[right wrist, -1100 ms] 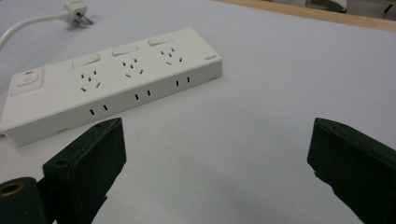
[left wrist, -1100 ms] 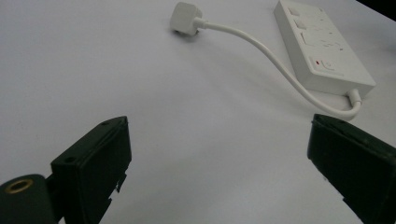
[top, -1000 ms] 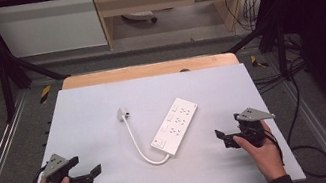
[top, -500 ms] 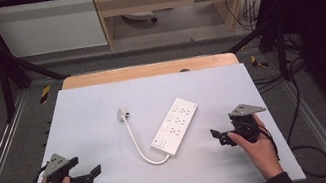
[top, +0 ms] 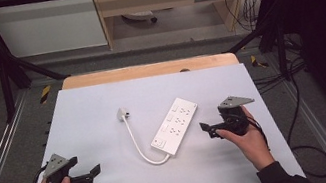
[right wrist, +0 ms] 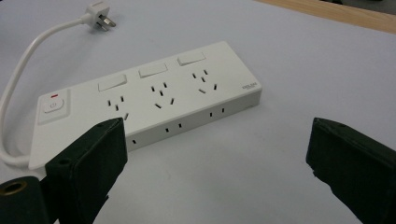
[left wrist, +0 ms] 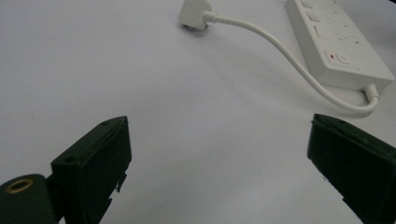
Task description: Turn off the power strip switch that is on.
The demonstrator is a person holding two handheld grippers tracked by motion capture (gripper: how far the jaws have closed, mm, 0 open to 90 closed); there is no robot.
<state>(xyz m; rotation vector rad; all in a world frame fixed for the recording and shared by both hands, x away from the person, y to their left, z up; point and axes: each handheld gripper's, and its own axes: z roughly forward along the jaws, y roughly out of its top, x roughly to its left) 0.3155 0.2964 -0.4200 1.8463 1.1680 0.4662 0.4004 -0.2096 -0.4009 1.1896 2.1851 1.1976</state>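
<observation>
While a white power strip [top: 175, 125] lies mid-counter [top: 102, 102], its cord [top: 138, 146] curving to the plug [top: 123, 112], the right hand-held gripper [top: 209, 129] sits released just beside it; the left hand-held gripper [top: 95, 172], also released, rests well apart.

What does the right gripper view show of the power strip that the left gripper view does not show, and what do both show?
Right gripper view alone: the three socket groups on the power strip, each with a rocker switch above it, the slots along its side, and the plug's prongs. Left gripper view alone: the cable joining the strip's end, and the bare table before the plug. Both: the white strip, its button with a red mark, the curved cable, the plug, and an open black claw with nothing between its jaws.
</observation>
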